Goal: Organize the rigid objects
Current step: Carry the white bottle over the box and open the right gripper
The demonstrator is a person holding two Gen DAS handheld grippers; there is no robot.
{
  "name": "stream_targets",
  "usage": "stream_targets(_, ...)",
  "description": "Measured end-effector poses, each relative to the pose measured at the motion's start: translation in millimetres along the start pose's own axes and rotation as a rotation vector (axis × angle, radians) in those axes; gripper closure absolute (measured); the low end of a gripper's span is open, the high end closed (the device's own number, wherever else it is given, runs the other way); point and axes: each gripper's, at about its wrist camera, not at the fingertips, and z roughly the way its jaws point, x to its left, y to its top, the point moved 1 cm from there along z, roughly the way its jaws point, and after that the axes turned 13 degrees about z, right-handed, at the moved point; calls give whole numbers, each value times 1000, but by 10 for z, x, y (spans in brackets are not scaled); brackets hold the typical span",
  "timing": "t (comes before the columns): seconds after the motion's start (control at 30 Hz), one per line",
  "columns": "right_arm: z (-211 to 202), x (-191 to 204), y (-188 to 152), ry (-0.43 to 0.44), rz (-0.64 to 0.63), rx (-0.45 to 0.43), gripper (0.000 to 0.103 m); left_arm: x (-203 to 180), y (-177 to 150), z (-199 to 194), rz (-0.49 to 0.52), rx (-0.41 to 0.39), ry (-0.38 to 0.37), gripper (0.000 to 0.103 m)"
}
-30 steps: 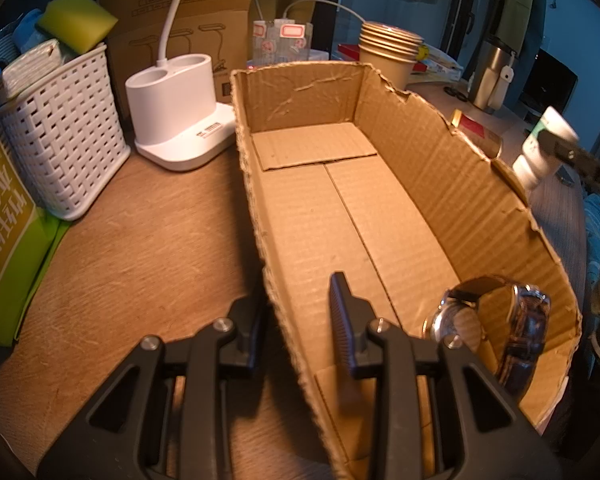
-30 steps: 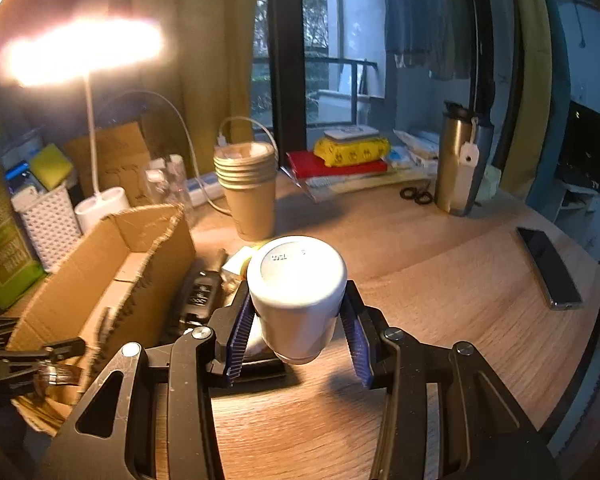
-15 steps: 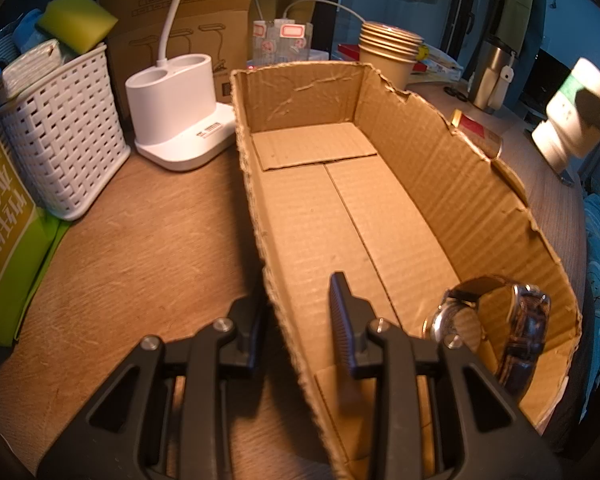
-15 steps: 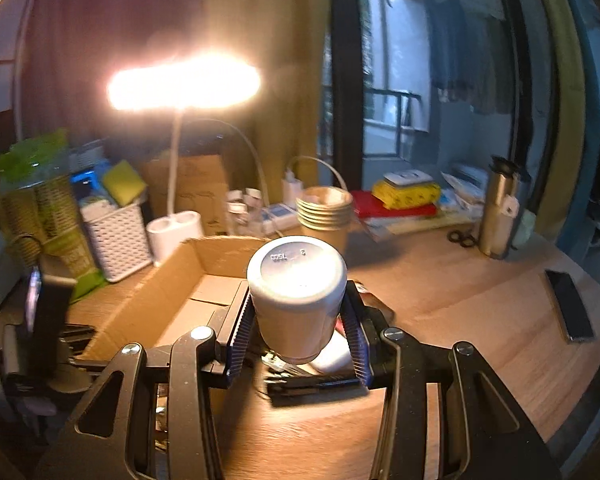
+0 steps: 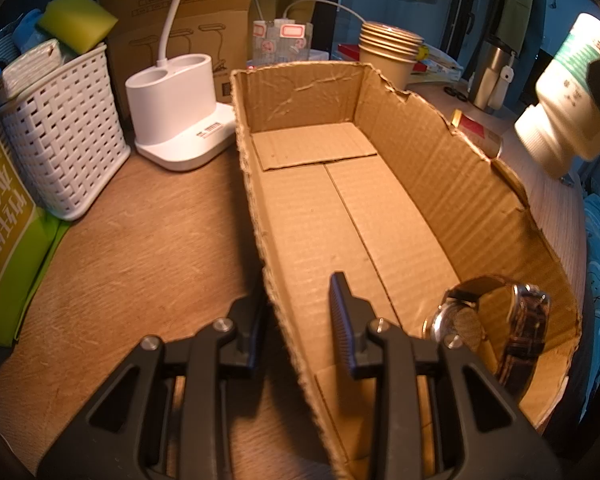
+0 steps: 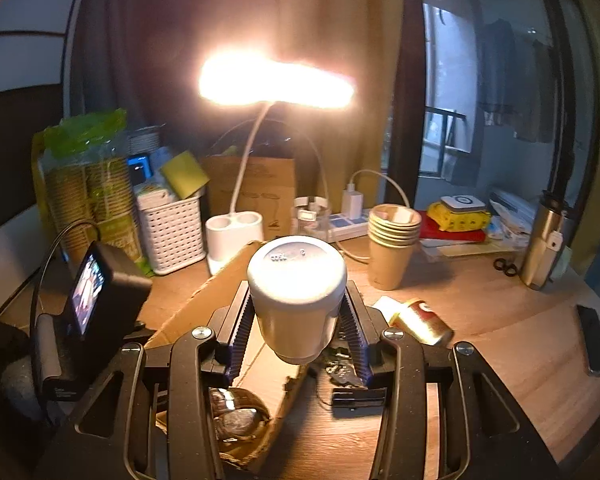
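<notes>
— Wooden desk [image 5: 148, 240] under warm lamplight, cluttered along the back edge. What's at the far left?

— From the left wrist view: a green printed pack [image 5: 4, 232] leaning at the edge, then a white woven basket [image 5: 66, 140] with a yellow sponge [image 5: 78, 20] on top of its contents. Just beside the basket stands the white lamp base [image 5: 180, 116], its neck curving up out of the picture.

— And the left tool?

— The left tool [image 5: 296, 320] straddles the near left wall of the open cardboard box [image 5: 440, 168], one finger outside and one inside. Whether the pads actually pinch the wall I cannot tell for sure; they sit close on either side of it.

— What's in the box?

— A wristwatch [image 5: 484, 320] in the near right corner, standing on its edge against the wall. Otherwise only bare floor flaps show.

— Further right?

— Behind the box, a stack of paper cups [image 5: 388, 48]; past the right wall, a red and gold can [image 5: 476, 132] lying on its side, and a steel flask [image 5: 488, 76] at the back.

— The right tool?

— The right tool [image 6: 298, 332] is clamped on a white jar [image 6: 298, 296], both ridged fingers [image 6: 240, 332] pressed to its sides, lid facing the camera. The jar is in the air above the box's right wall, well clear of the desk. In the left view it [image 5: 568, 96] hangs at the far right edge, tilted. A dark phone [image 6: 592, 340] lies flat on the desk at the far right.
</notes>
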Motion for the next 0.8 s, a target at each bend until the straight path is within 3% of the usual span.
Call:
stream_targets(0.53, 467, 91, -280, -22, -37, 193, 58, 2, 0, 1, 0, 0, 0, 72)
stream_targets(0.8, 545, 168, -364, -14, -60, 241, 57, 3, 0, 1, 0, 0, -1, 72)
